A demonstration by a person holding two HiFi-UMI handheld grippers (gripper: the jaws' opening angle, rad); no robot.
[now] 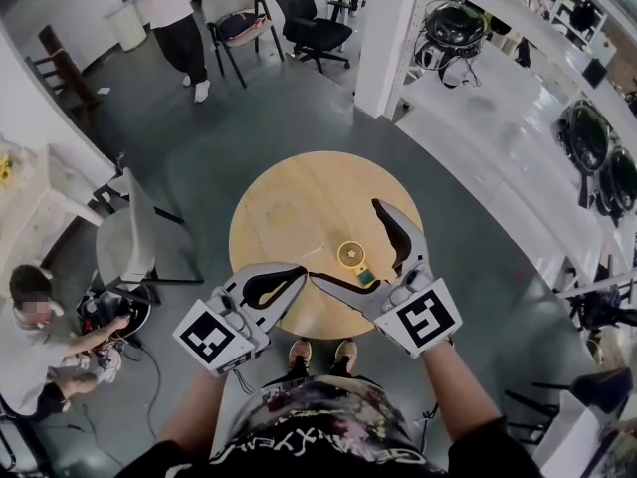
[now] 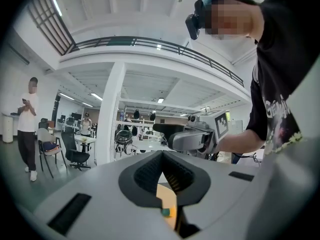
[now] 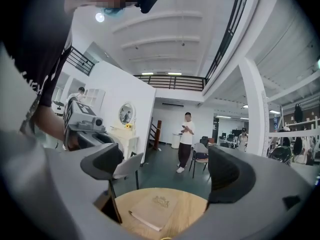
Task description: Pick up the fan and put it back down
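The small yellow fan on its green base (image 1: 351, 258) sits unlifted on the round wooden table (image 1: 284, 192). The right gripper (image 1: 345, 241) hovers around it, jaws spread wide. The left gripper (image 1: 305, 272) is pressed together, empty.

A round light-wood table (image 1: 289, 202) bears a flat tan book (image 3: 152, 209). A grey plastic chair (image 1: 129, 237) stands just beside its left edge. Well beyond, a person in a white shirt (image 1: 171, 8) stands near black office chairs (image 1: 309, 18).

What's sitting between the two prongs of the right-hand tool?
A small yellow fan on a green base stands on the round wooden table, between the jaws of the open right gripper. The head view shows it.
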